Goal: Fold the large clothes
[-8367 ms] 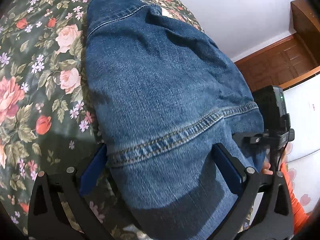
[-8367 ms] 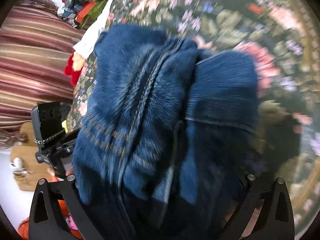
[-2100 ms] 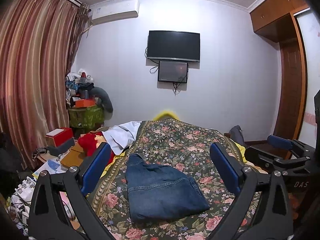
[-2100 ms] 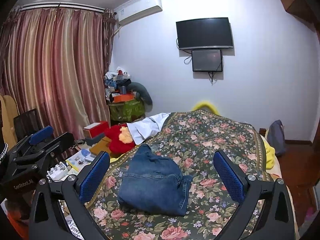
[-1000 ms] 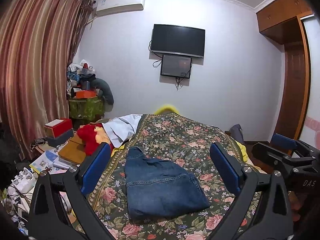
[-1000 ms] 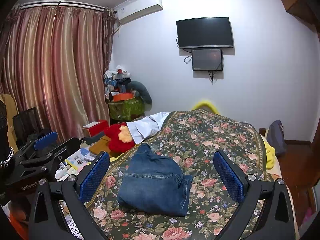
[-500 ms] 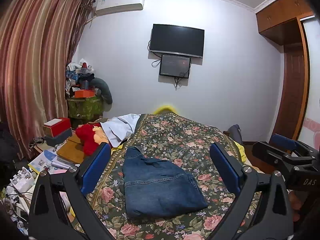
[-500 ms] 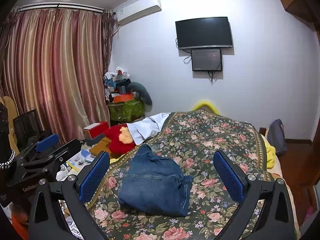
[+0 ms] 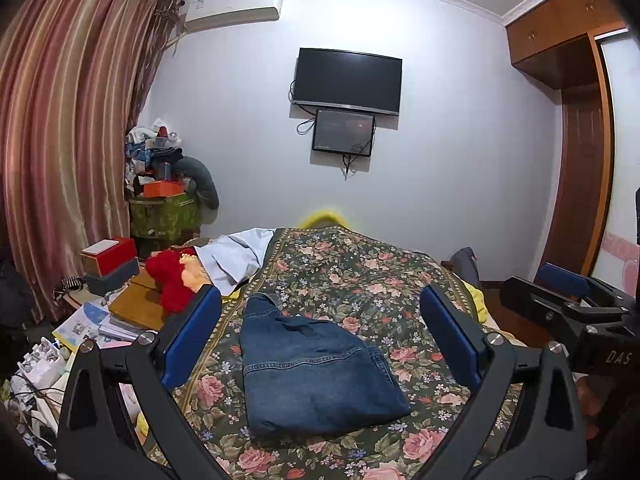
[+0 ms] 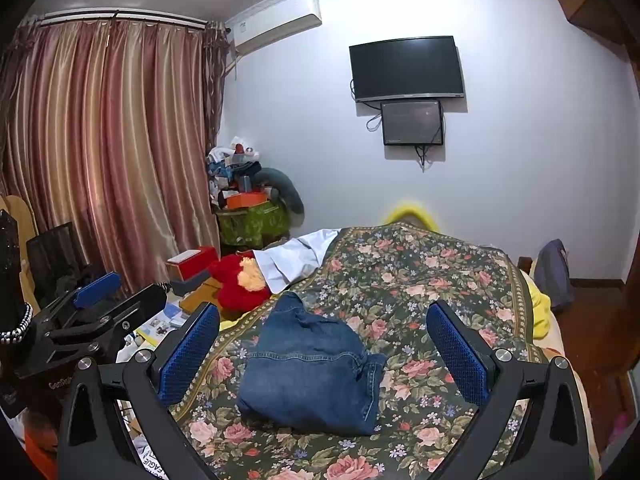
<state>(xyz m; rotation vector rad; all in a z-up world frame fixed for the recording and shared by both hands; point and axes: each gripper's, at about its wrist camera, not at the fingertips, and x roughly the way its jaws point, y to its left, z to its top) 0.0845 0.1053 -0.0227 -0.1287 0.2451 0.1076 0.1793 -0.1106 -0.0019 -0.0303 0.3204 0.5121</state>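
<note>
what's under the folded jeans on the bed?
The jeans lie directly on the floral bedspread, both grippers open and clear of them. The patch beneath and the inner folded layers are covered, so anything tucked there can't be seen.

Room's evenly lit but kinda dim, soft shadows, everything sharp; fisheye bends the curtain (image 10: 108,152) and blacks out the corners.
</note>
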